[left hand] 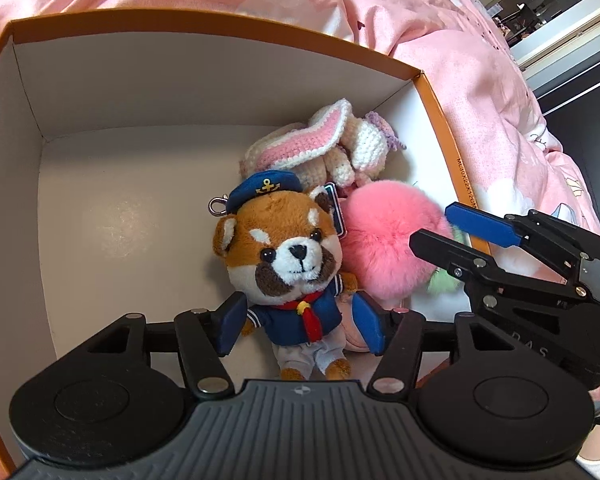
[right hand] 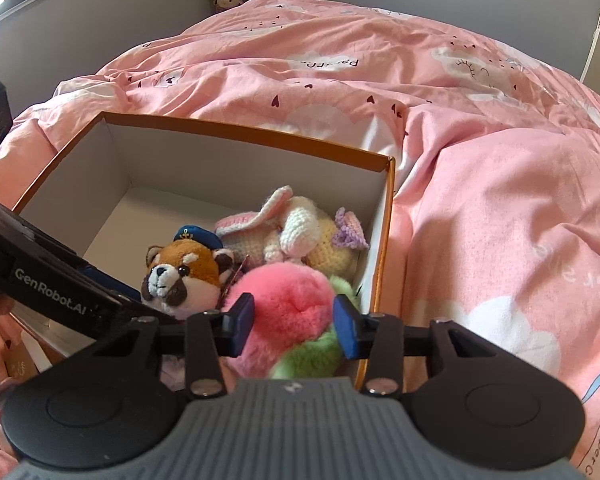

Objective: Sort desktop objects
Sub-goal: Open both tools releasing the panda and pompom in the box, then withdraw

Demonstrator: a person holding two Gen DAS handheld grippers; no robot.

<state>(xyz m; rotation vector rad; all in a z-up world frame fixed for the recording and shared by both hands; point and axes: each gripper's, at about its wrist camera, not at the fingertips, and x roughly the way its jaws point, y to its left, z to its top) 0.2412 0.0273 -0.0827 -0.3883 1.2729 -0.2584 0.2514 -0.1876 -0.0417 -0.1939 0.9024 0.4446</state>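
Pink bedding (right hand: 480, 200) under the orange box (left hand: 204, 20); inside, left gripper (left hand: 300, 326) gapes around the sailor plush (left hand: 288, 264), right gripper (right hand: 294, 324) straddles the pink pompom (right hand: 288, 300) beside it, pads apart.

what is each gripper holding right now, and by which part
Nothing looks gripped. The left gripper straddles the red panda plush at its torso, pads not pressing; the right gripper hangs open by the pink pompom.

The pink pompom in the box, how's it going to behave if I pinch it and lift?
The pink pompom looks like long loose fluff, so it will probably squash between the pads and feel light. The fur may slip, so a shallow pinch could pull free. Wedged against the red panda and the box wall, it seems unlikely to roll.
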